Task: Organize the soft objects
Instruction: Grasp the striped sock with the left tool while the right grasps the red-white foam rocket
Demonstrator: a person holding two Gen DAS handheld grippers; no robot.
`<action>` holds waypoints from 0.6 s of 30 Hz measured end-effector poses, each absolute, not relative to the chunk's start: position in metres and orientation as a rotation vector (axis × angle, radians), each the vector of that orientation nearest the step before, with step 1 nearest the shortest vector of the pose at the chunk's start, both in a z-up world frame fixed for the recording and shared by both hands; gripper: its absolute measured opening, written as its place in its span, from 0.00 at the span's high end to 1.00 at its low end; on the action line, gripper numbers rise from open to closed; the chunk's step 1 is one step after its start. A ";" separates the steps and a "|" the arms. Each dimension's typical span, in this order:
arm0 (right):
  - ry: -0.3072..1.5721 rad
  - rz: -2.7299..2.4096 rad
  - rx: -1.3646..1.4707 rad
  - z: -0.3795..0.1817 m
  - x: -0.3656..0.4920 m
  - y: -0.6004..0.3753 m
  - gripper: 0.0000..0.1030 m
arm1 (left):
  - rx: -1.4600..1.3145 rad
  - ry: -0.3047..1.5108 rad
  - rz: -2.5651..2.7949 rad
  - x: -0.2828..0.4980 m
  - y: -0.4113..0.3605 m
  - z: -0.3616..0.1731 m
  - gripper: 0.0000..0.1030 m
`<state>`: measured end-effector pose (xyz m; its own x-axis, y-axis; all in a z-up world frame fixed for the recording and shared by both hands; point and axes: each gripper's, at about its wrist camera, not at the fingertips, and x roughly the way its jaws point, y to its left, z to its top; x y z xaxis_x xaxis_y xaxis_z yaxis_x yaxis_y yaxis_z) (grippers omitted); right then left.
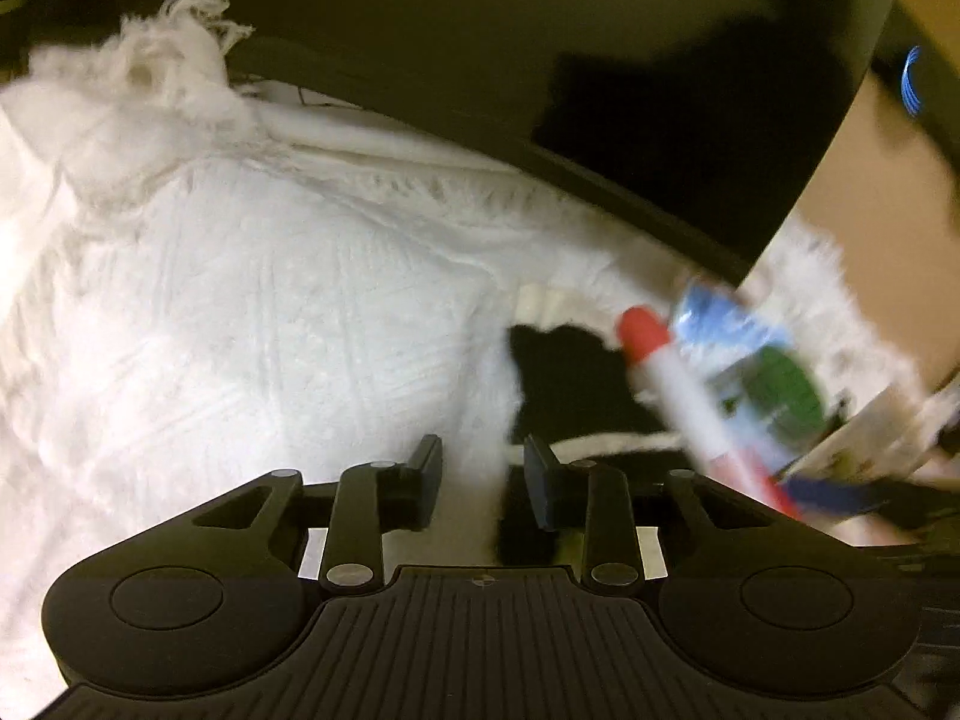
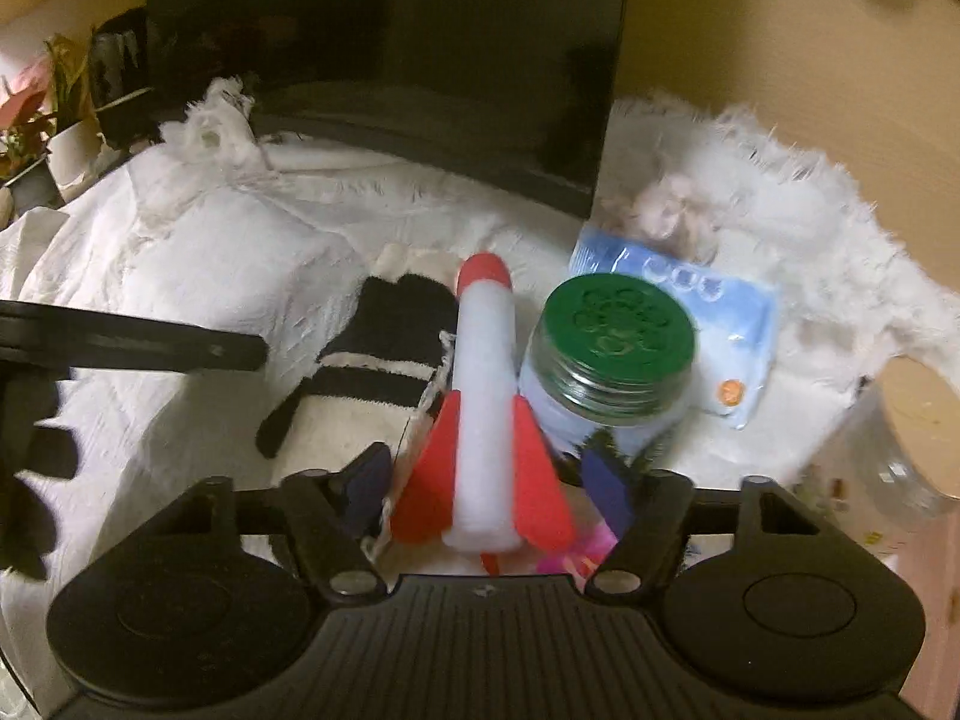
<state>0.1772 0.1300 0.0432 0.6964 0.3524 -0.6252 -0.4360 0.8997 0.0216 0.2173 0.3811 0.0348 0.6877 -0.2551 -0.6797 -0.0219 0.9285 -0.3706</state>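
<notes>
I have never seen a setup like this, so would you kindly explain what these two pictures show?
A person holds a two-fingered gripper in each hand, each with a camera looking along its fingers. The left gripper hangs open above a white blanket. The right gripper has its jaws on either side of a foam rocket, though whether they grip it is unclear. Nearby lie a black-and-white sock, a jar with a green lid and a blue packet.
</notes>
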 end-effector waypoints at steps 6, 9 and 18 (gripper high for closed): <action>0.724 0.440 -0.045 0.043 0.183 0.124 0.67 | -0.406 0.815 -0.221 0.228 0.353 0.040 0.67; 0.728 0.437 -0.041 0.048 0.168 0.112 0.68 | -0.367 0.834 -0.221 0.240 0.326 0.038 0.66; 0.679 0.377 -0.080 0.042 0.131 0.107 0.68 | -0.003 0.848 -0.222 0.246 0.259 0.035 0.44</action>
